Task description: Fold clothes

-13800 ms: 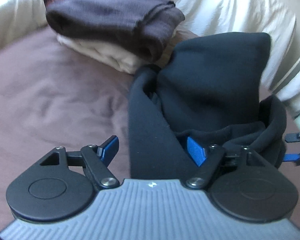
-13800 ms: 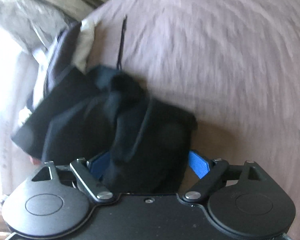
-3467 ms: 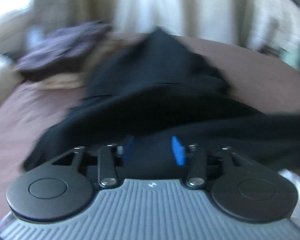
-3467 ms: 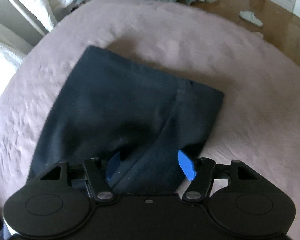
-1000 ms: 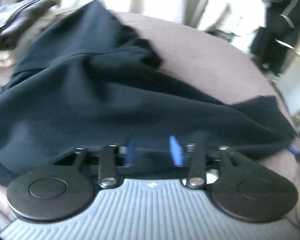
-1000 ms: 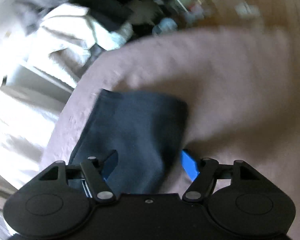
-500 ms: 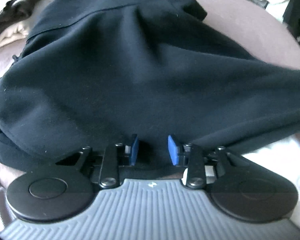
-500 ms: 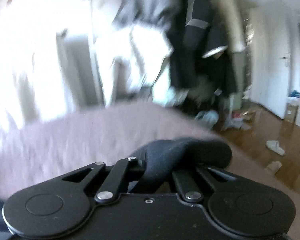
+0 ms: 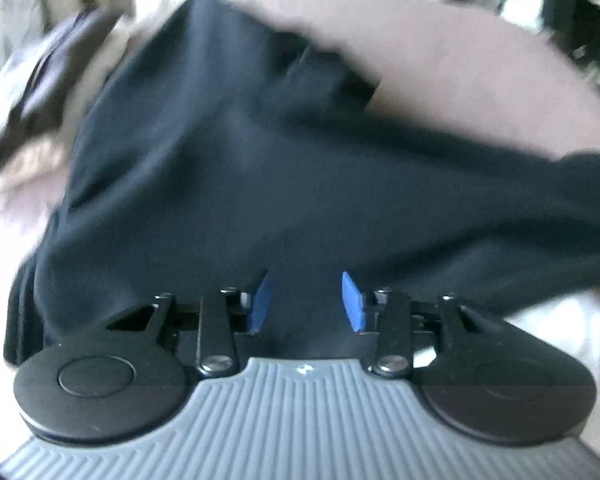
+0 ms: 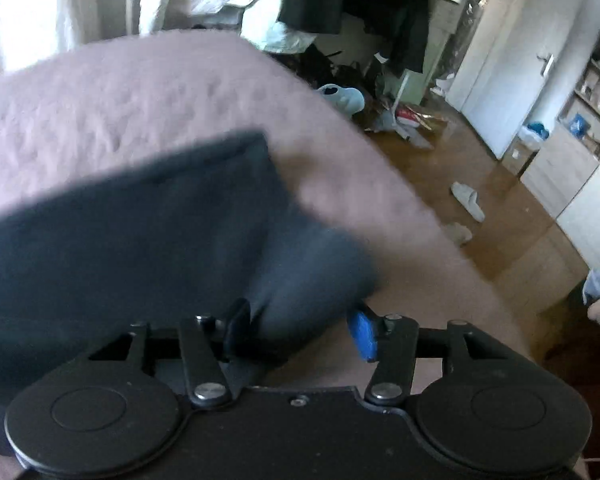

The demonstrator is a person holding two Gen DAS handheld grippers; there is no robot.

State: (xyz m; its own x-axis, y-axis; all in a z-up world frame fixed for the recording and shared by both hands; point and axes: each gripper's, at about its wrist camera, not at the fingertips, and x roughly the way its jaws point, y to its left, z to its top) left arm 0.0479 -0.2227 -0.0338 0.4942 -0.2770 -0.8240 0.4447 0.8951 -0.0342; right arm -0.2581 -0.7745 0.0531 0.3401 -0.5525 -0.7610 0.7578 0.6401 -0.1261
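The dark sweater [image 9: 284, 168] lies spread on the bed [image 9: 480, 80], which has a pinkish-brown cover. It looks soft, thick and floppy, not heavy and not breakable. It will sag and bunch if it is lifted from one spot, so my guess is that it is best to take it by an edge or a corner, with one hand on each side.

The left tongs [image 9: 305, 300] point down at the sweater. Cloth sits between the blue pads [image 9: 351, 302], and the jaws are opening, so the pads do not seem to press on it. The right tongs [image 10: 300, 326] are at the other end of the sweater. A fat roll of cloth sits between them too, and these jaws are also opening and look let go.

The left view shows the wide body of the sweater and a pile of folded clothes [image 9: 40, 92] at the far left, all blurry. Only the right view shows the square end of the sweater [image 10: 236, 168], the wooden floor [image 10: 480, 184], a slipper [image 10: 468, 200] and a white door [image 10: 512, 72].
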